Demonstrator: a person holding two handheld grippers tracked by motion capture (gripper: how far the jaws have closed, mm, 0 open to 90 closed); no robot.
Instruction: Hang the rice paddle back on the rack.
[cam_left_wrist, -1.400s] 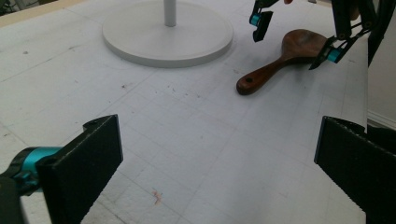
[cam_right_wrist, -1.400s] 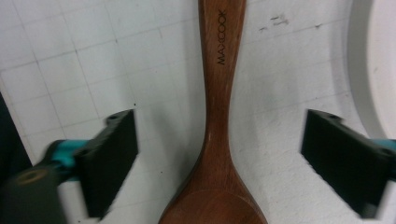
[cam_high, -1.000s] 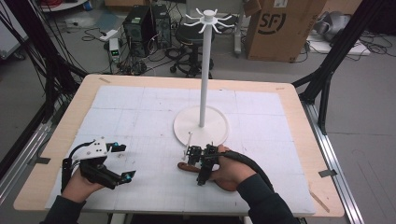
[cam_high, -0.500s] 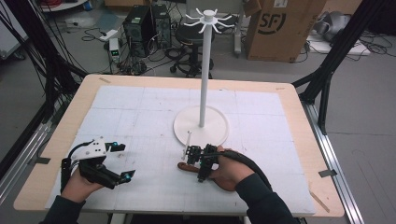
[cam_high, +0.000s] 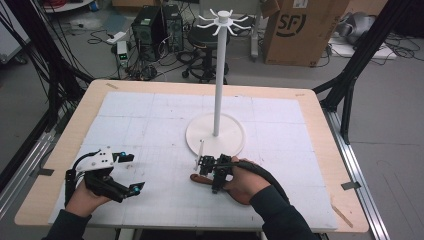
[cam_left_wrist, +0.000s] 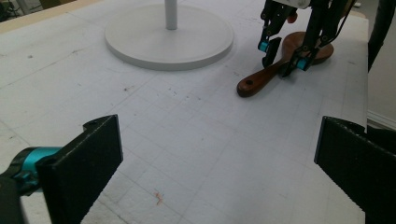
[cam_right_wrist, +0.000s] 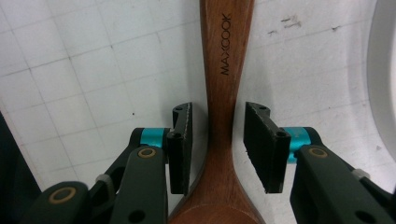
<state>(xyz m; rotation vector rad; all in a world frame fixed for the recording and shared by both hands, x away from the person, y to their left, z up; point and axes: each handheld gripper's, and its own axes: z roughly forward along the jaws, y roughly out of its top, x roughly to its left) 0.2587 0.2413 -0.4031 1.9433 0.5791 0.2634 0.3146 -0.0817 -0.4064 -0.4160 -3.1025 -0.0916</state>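
A dark wooden spoon (cam_high: 196, 178) marked MAXCOOK (cam_right_wrist: 229, 56) lies flat on the white mat, front of centre. My right gripper (cam_high: 212, 170) points down over it. Its jaws straddle the spoon's neck where the handle widens into the bowl, and a thin gap shows on each side, so the right gripper (cam_right_wrist: 218, 121) is open. The left gripper view shows the spoon (cam_left_wrist: 261, 79) with the right gripper (cam_left_wrist: 280, 58) standing over it. My left gripper (cam_high: 132, 171) rests at the front left, wide open with nothing in it (cam_left_wrist: 217, 158).
A white hook stand has its round base (cam_high: 215, 135) just behind the spoon and a tall pole (cam_high: 218, 75) topped with several hooks. The base also shows in the gripper views (cam_left_wrist: 168, 35) (cam_right_wrist: 385, 70). The table's wooden edge (cam_high: 320, 120) borders the mat.
The right gripper has shifted only very slightly over the spoon. The left gripper has not moved.
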